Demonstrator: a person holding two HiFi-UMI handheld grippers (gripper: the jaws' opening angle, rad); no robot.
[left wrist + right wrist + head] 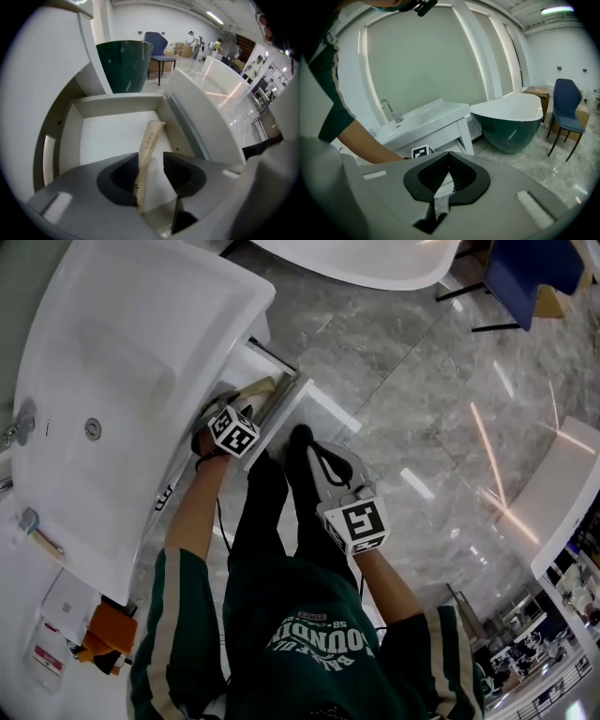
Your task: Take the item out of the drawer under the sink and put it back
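Note:
The drawer [108,136] under the white sink [112,381] stands pulled out. A long tan paper packet [150,140] stands tilted in it, leaning toward the drawer's right wall. My left gripper [151,155] points steeply down into the drawer. Its jaws are open around the packet's lower part: the left pad [126,173] is against the packet, and a gap shows at the right pad. In the head view the left gripper [220,409] hangs over the drawer [281,395], beside the packet [255,387]. My right gripper [448,154] is shut on nothing and hovers to the right [314,451].
A dark green bathtub [511,126] stands on the marble floor beyond the drawer, with a blue chair [567,108] farther off. A faucet [389,110] rises from the sink. An orange object [108,629] lies on the counter at lower left. People stand far back in the room.

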